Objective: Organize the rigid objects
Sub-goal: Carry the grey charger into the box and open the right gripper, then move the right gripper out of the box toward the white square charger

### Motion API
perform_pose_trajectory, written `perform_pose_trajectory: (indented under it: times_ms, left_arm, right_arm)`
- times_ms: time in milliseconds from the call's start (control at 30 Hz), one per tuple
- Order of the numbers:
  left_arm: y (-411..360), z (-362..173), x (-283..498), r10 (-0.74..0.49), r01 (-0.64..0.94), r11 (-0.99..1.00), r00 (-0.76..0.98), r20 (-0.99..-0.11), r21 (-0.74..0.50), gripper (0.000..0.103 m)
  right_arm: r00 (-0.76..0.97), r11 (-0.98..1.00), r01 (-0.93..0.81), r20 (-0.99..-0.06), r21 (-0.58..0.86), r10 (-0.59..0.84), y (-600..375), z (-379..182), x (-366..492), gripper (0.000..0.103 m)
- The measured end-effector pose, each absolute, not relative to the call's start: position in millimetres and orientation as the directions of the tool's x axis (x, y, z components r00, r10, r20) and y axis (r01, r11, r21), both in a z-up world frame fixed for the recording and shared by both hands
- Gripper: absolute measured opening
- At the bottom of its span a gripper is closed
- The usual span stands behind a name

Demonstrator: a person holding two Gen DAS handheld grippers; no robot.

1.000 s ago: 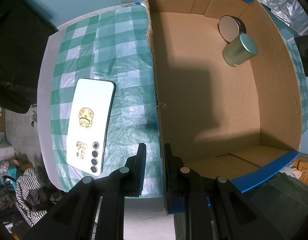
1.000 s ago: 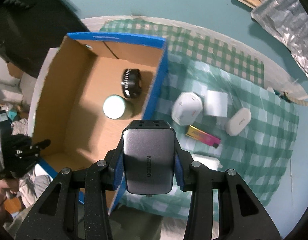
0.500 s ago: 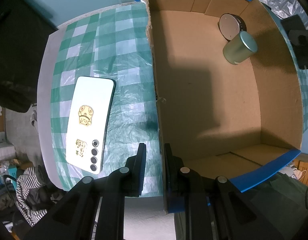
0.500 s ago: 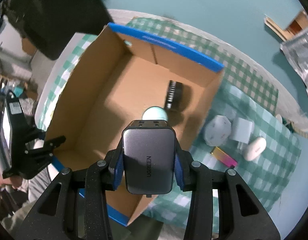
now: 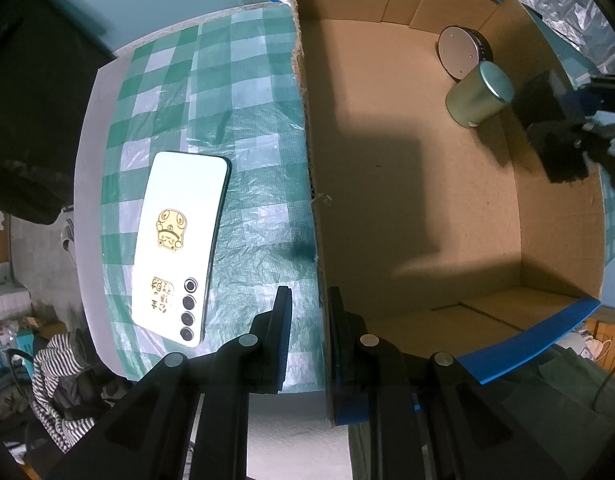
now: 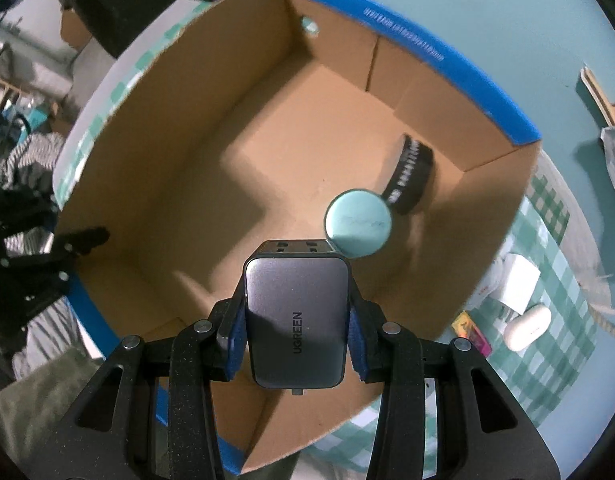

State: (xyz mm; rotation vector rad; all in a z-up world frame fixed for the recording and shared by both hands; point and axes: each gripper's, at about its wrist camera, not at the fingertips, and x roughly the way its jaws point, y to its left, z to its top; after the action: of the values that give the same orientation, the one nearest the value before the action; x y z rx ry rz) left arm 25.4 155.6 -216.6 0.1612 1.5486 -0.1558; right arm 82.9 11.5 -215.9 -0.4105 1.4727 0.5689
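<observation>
The right gripper (image 6: pixel 296 316) clamped the charger (image 6: pixel 295 326) above the box (image 6: pixel 211 128) interior, near the tin (image 6: pixel 357 222). The left gripper (image 5: pixel 307 334) pinched the box's side wall.

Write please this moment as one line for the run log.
left gripper: shut on box wall | right gripper: shut on charger, over box | in box: tin, black disc
</observation>
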Motion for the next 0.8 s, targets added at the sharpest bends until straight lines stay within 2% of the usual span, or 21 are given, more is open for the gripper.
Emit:
perform_pose_trajectory:
  times_ms: [333, 800]
  left_arm:
    - [155.3, -216.7, 25.3, 0.002, 0.203, 0.979, 0.017, -1.0, 0.005, 0.017]
    - [159.6, -217.7, 25.5, -0.01, 0.191, 0.981, 0.015, -1.0, -0.007, 0.017]
  right_arm:
    - [-0.015, 0.792, -0.609, -0.999, 0.043, 0.043, 12.1, -241.0, 81.1, 0.041]
    - [0.041, 0.801, -0.597, -0.994, 0.053, 0.097, 12.1, -209.6, 81.5, 0.041]
